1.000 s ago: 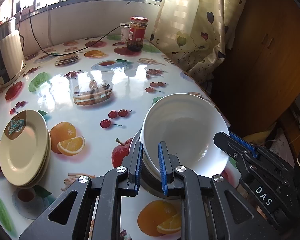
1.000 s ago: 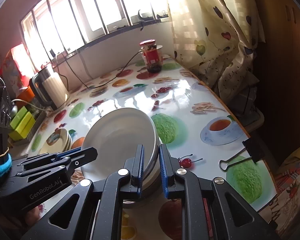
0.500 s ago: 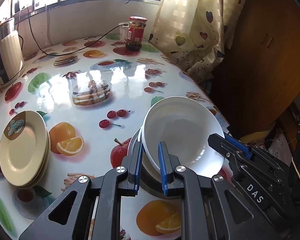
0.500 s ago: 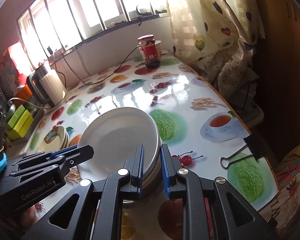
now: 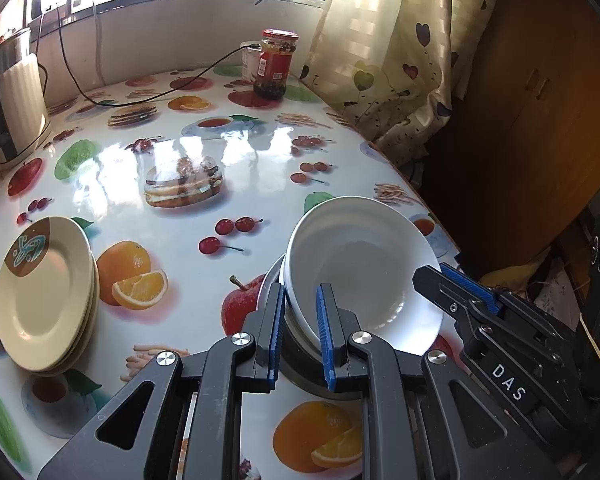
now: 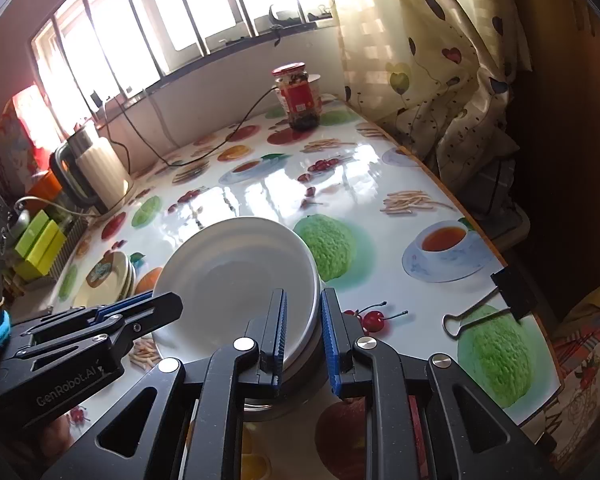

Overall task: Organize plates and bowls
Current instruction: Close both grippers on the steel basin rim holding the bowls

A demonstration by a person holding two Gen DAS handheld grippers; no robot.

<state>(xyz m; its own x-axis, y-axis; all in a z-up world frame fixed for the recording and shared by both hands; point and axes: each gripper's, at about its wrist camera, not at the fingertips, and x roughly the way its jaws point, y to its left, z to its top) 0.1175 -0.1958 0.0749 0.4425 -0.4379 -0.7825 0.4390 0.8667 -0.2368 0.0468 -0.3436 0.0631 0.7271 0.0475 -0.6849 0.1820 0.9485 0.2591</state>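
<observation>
Sunlight came through a barred window onto a table covered in a glossy cloth printed with fruit, cakes and teacups, with a patterned curtain hanging at its far right corner and dark wooden panelling beyond. Against the wall stood a kettle on the left and a red-lidded jar near the curtain, a black cable trailing between them. A stack of cream plates lay on the left part of the table, well apart from the white bowls nested near the front right edge, the top one tilted. The left gripper was clamped on the near-left rim of the bowls, its blue pads pressed against both sides of the rim. The right gripper straddled the opposite rim; its inner pad lay against the bowls, but whether the outer pad touched could not be told. A black binder clip sat at the table's right edge, beside a printed green fruit.
</observation>
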